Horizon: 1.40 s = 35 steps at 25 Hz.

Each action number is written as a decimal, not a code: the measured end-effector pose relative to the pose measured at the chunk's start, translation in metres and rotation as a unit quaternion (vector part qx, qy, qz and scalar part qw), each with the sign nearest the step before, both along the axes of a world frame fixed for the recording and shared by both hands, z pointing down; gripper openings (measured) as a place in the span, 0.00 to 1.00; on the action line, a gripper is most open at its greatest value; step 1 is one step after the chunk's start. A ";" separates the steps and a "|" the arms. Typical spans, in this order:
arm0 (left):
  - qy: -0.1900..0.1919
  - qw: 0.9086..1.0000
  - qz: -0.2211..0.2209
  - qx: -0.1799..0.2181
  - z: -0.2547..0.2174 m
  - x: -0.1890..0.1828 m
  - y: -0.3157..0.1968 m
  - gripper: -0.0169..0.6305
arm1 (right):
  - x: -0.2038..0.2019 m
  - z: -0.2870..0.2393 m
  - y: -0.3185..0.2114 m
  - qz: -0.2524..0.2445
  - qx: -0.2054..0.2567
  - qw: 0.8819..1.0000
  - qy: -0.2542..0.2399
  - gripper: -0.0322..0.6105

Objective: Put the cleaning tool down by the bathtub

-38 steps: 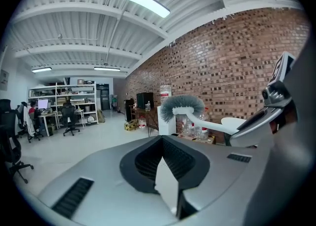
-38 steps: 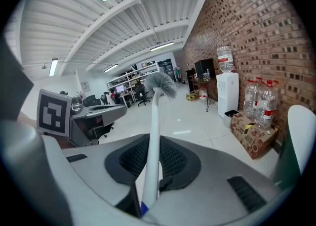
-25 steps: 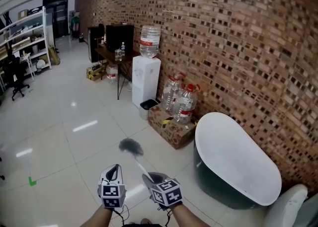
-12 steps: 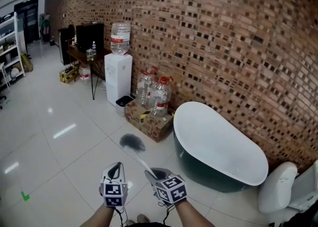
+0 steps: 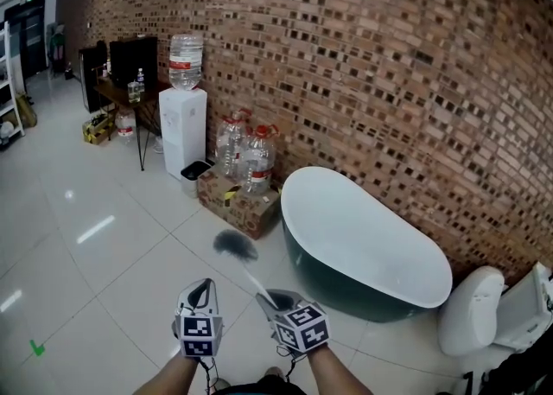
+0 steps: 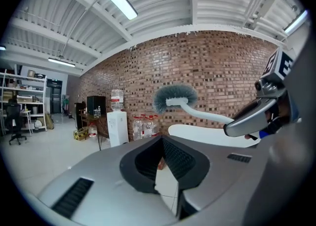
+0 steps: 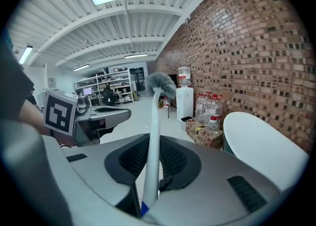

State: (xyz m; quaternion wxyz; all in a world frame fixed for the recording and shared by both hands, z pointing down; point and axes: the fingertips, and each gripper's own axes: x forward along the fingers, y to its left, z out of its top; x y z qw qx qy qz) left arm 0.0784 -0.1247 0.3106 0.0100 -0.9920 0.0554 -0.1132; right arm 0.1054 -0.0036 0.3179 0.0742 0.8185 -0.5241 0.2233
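Down at the bottom of the head view, my right hand-held gripper [image 5: 270,302] was clamped on the white handle of the cleaning tool [image 5: 234,247], a long brush with a fluffy grey head. The right gripper view showed it best: the handle ran straight up between the two jaws, both pads pressed against it, and the bristly head [image 7: 159,83] stuck out well past the tips. So the brush was up in the air, not on the floor [image 5: 112,255], and its head showed over the tiles just in front of a cardboard box [image 5: 232,203] with big water bottles [image 5: 246,156] on top. My left hand-held gripper [image 5: 202,291] hung right beside the right one, jaws only a narrow slit apart with nothing between them, just floor showing through. The bathtub [image 5: 344,284], white inside and dark outside, stood along the brick wall [image 5: 389,65] to the right of the brush, apart from it. A toilet [image 5: 471,320] sat past the tub's far end, and a water dispenser [image 5: 182,130] stood left of the box.
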 end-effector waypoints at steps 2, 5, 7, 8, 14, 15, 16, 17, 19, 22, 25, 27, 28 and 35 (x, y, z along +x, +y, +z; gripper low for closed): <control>-0.002 1.000 0.004 0.007 0.002 0.003 0.008 0.04 | 0.003 0.001 0.010 0.002 0.005 1.000 0.001 0.16; -0.003 1.000 -0.002 0.010 -0.003 0.009 0.019 0.04 | 0.009 0.003 0.023 -0.004 0.009 1.000 -0.002 0.16; -0.004 1.000 -0.004 0.012 -0.005 0.016 0.029 0.04 | 0.016 0.003 0.034 -0.005 0.011 1.000 -0.002 0.16; -0.004 1.000 -0.003 0.013 -0.005 0.020 0.037 0.04 | 0.020 0.002 0.041 -0.006 0.012 1.000 0.001 0.16; -0.009 1.000 0.005 0.026 0.000 0.051 0.088 0.03 | 0.050 0.005 0.091 -0.009 0.013 1.000 0.013 0.16; -0.010 1.000 0.007 0.029 -0.001 0.058 0.096 0.04 | 0.056 0.004 0.099 -0.008 0.015 1.000 0.014 0.16; -0.010 0.999 0.009 0.030 -0.003 0.065 0.105 0.04 | 0.062 0.004 0.109 -0.006 0.015 1.000 0.015 0.16; -0.010 0.999 0.011 0.031 -0.006 0.072 0.113 0.04 | 0.068 0.003 0.118 -0.005 0.015 1.000 0.016 0.16; -0.009 0.999 0.017 0.032 -0.008 0.087 0.131 0.04 | 0.081 0.002 0.136 -0.001 0.013 1.000 0.018 0.16; -0.010 0.999 0.028 0.033 -0.009 0.108 0.156 0.04 | 0.101 0.001 0.160 0.005 0.011 1.000 0.019 0.16; -0.009 0.999 0.034 0.033 -0.008 0.126 0.177 0.04 | 0.118 0.003 0.185 0.014 0.008 1.000 0.020 0.16; -0.010 0.999 0.034 0.032 -0.007 0.136 0.190 0.04 | 0.127 0.005 0.202 0.019 0.003 1.000 0.021 0.16; -0.010 0.999 0.035 0.030 -0.006 0.140 0.197 0.04 | 0.132 0.007 0.210 0.022 0.000 1.000 0.021 0.16; -0.015 0.999 0.048 0.017 0.008 0.172 0.241 0.04 | 0.164 0.025 0.260 0.035 -0.022 0.999 0.014 0.16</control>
